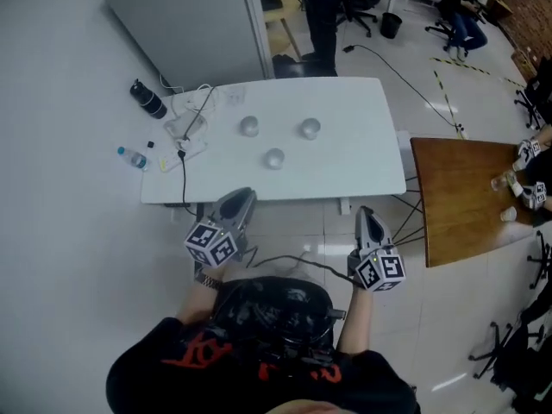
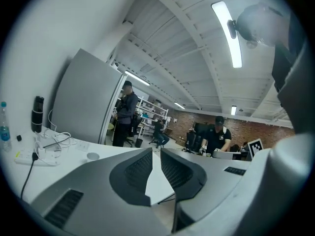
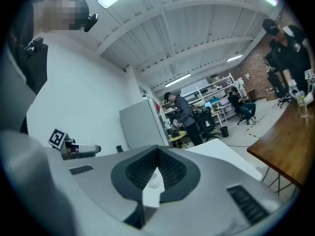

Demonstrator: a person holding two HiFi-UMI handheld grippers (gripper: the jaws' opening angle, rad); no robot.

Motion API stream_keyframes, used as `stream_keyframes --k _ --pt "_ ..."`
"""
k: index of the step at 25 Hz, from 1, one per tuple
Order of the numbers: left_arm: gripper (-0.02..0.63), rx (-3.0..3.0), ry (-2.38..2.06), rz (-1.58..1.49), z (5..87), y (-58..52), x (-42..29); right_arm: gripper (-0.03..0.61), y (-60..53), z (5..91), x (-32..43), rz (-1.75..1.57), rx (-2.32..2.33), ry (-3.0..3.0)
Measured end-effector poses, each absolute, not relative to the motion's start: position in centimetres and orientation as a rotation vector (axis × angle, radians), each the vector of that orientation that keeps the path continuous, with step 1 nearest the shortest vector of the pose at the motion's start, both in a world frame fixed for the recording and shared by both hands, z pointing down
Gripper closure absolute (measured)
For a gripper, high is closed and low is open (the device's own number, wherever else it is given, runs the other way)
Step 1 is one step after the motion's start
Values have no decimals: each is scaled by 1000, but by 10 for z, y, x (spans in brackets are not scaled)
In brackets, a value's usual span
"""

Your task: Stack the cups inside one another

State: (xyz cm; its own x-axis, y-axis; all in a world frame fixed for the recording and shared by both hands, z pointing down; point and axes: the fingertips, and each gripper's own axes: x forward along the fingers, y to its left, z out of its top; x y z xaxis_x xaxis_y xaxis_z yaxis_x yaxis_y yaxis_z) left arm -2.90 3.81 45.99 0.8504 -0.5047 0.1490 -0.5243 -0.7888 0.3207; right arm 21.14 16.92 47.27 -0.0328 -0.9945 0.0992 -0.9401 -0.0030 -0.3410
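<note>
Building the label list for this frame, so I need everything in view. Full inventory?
clear plastic cups: 3, see-through, apart and unstacked on the white table
white rectangular table: 1, white, ahead of the person
black bottle: 1, black, far left
clear water bottle: 1, blue label, left end
white power strip with cables: 1, white and black, left end
brown wooden table: 1, brown, right
grey cabinet: 1, grey, behind left
standing person: 1, dark clothes, background; others sit beyond
left hand-held gripper: grey, jaws narrowly apart, empty
right hand-held gripper: grey, shut, empty
</note>
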Motion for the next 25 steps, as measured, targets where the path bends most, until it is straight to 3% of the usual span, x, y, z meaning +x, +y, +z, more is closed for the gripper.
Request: stream_keyframes --k 12,17,19,21,25 --pt "545 2587 -1007 114 475 16 -62 570 73 531 148 -513 -1899 2560" --pt "545 2551 -1038 31 481 -29 -91 512 20 563 121 -546 -1982 2604" --pt "545 2511 -1060 -26 481 -50 -112 434 1 582 106 -626 -1993 2610" --pt "545 2499 -1098 -51 479 -64 -136 302 -14 607 81 -714 -1969 2663" --pt "545 2485 -1163 -136 480 -89 -164 167 -61 658 64 -747 -1972 2847"
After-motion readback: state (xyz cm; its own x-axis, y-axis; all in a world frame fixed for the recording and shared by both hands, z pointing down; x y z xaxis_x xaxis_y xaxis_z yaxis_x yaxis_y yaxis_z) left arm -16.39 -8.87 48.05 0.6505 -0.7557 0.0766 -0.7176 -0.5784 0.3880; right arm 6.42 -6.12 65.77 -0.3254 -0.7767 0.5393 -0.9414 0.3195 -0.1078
